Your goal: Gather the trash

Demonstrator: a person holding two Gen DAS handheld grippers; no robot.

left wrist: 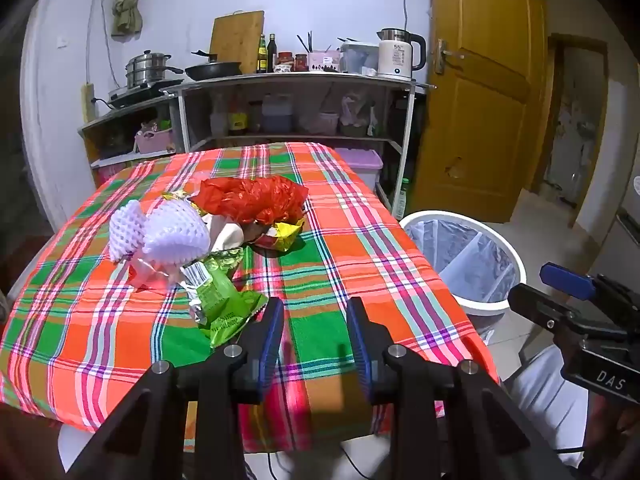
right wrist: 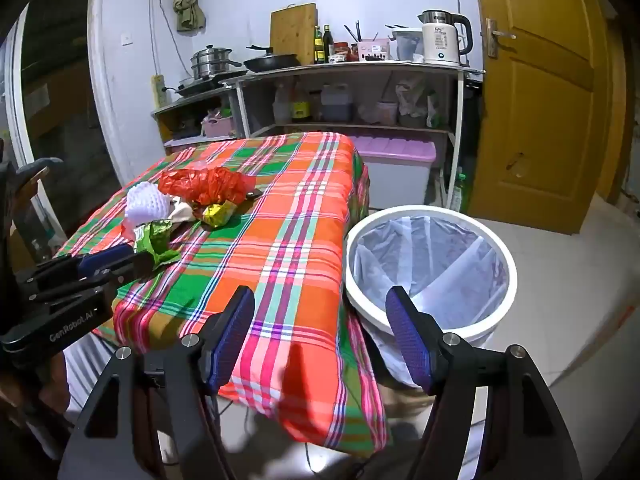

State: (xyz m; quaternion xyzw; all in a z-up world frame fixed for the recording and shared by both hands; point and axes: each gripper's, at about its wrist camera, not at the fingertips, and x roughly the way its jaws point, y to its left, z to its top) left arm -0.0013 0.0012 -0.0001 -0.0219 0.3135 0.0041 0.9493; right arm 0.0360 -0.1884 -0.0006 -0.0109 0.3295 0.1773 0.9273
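A pile of trash lies on the plaid-covered table: a green wrapper, white foam nets, a red plastic bag and a yellow wrapper. My left gripper hovers over the table's near edge, open and holding nothing, its left finger just beside the green wrapper. My right gripper stands wide open and empty over the table's corner, next to the white lined trash bin. In the right wrist view the left gripper shows at the left, close to the green wrapper.
The trash bin stands on the floor by the table's right side. Behind the table are kitchen shelves with pots, a pan and a kettle. A wooden door is at the right. A lidded plastic box sits under the shelf.
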